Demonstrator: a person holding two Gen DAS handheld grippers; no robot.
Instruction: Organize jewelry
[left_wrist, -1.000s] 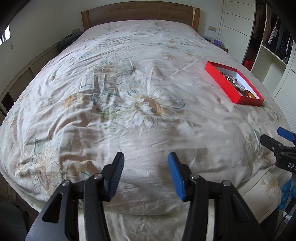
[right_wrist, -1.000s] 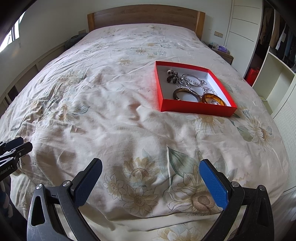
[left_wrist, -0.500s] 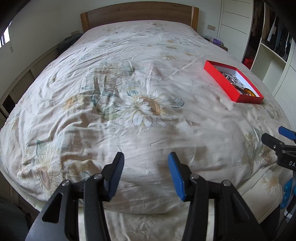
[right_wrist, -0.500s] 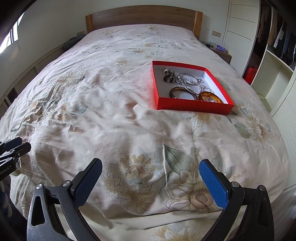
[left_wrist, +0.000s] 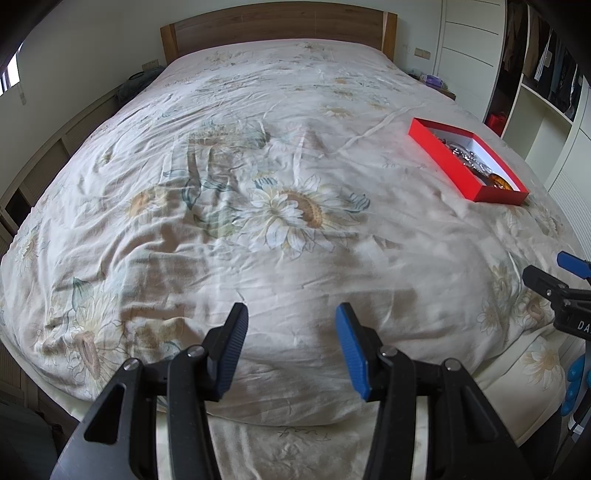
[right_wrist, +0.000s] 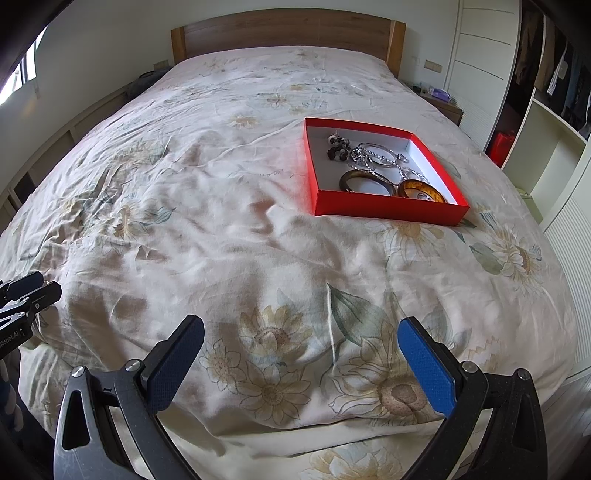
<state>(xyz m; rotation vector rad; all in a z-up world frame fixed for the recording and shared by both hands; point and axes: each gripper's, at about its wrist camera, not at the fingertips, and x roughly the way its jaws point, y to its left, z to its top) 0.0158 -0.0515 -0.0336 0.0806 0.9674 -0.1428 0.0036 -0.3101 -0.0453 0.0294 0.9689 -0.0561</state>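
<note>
Since a second ago the red box (right_wrist: 384, 212) has slid slightly higher in the right wrist view. It sits upper right on the bed (right_wrist: 221, 221), holding bangles (right_wrist: 365, 181) and chains. Both the left tool (left_wrist: 291, 347) and right tool (right_wrist: 301, 363) gape empty above the bed's near edge.

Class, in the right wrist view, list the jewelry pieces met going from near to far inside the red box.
Amber translucent bangle → dark brown bangle → silver rhinestone bangle → dark beaded earrings, all inside the shallow red cardboard box.
</note>
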